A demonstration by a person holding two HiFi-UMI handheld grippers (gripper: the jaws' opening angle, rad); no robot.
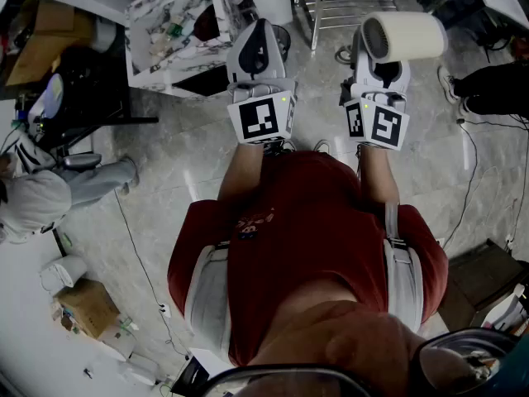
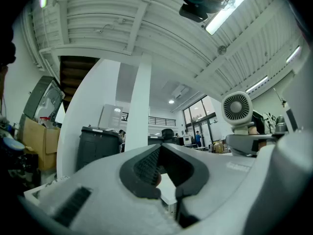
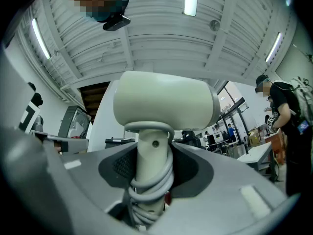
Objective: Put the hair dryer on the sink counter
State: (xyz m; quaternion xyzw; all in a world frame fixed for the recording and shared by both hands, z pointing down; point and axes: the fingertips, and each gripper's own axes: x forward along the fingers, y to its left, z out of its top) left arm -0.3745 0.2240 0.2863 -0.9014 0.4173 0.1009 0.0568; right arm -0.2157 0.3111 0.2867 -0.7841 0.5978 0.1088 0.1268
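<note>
Jaws of the right gripper (image 3: pixel 152 165) clamp the handle of the hair dryer (image 3: pixel 166 99); jaws of the left gripper (image 2: pixel 159 151) are closed together with nothing between them
Hair dryer stands upright in the right gripper, handle between both pads, cream barrel crosswise above the jaws. Grey cord (image 3: pixel 150 186) is wound around the handle inside the grip. Both grippers are held near each other in front of the person, above the marble floor (image 1: pixel 190 139)
</note>
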